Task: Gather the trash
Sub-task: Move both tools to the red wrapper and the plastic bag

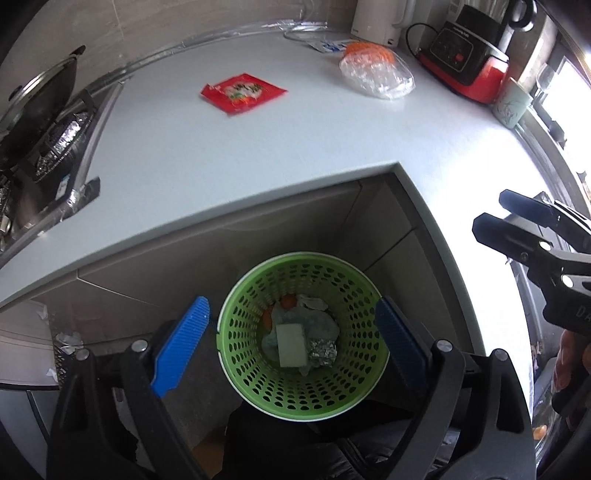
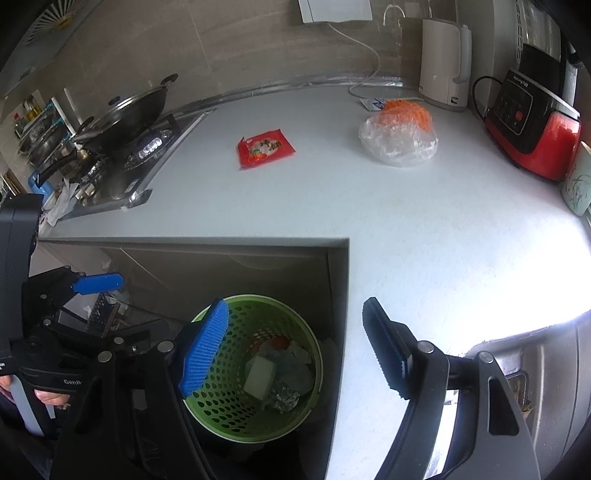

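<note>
From my left wrist camera the right gripper (image 1: 491,218) runs off the frame's right edge, and its handle is lost there. The kettle (image 1: 382,18) and blender (image 1: 476,55) are cropped at the top. In the green basket (image 2: 218,406) the scraps under the pale block (image 2: 260,376) are half buried; I can't tell what the orange bits are. The red packet (image 2: 265,147) carries print too small to read. The cup (image 2: 576,184) is clipped, possibly patterned with leaves.
</note>
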Motion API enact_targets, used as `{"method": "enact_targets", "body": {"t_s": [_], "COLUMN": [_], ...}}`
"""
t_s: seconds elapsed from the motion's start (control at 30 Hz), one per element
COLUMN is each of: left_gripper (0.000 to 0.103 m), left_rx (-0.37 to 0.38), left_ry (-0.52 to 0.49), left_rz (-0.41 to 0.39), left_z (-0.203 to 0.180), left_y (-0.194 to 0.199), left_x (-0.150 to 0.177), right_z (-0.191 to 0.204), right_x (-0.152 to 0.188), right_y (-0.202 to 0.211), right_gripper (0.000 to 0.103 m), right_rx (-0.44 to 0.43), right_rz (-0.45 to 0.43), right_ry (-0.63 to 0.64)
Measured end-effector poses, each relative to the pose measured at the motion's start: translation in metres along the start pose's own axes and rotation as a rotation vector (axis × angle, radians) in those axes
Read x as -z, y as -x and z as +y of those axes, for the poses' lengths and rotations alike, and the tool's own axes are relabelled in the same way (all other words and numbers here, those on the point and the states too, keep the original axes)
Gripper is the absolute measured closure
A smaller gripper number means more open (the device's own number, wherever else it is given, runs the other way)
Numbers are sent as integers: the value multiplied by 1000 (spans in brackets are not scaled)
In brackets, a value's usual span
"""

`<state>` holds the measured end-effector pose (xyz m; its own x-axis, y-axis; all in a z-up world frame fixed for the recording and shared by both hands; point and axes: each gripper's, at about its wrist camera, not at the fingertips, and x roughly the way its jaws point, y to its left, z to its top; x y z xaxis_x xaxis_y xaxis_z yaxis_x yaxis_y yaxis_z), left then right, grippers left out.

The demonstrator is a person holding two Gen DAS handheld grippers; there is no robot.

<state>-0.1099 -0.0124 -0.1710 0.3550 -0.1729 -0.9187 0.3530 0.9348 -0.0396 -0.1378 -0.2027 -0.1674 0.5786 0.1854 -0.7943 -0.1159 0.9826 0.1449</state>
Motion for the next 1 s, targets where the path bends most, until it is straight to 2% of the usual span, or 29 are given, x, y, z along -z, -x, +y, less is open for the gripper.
{"method": "enact_targets", "body": {"t_s": [0.13,0.23,0.4,0.53,0.8,1.0], "left_gripper": [15,15,12,12,12,12], "left_rx": [-11,-14,-17,-16,-36,-62], "left_ry": [3,-1,-6,4,68,126], "left_rz": [-13,-20,-32,-44,-81,-69], "left_z": [2,3,5,11,31,45], "left_y": [4,6,7,5,-15,-46], "left_x": [-7,-12,-25,-42,-113,-165], "right_z": [0,1,0,-3,-20,-44], "right_x": [-6,-10,-18,-28,-62,-96], "right_y": [1,2,1,-1,-13,-34], "right_gripper": [28,22,20,15,11,10], "right_rx": [0,3,9,25,76,128], "right_rz": [-13,-27,-41,-56,-98,-126], "right_ry": [-1,-6,-8,-23,-69,-139]}}
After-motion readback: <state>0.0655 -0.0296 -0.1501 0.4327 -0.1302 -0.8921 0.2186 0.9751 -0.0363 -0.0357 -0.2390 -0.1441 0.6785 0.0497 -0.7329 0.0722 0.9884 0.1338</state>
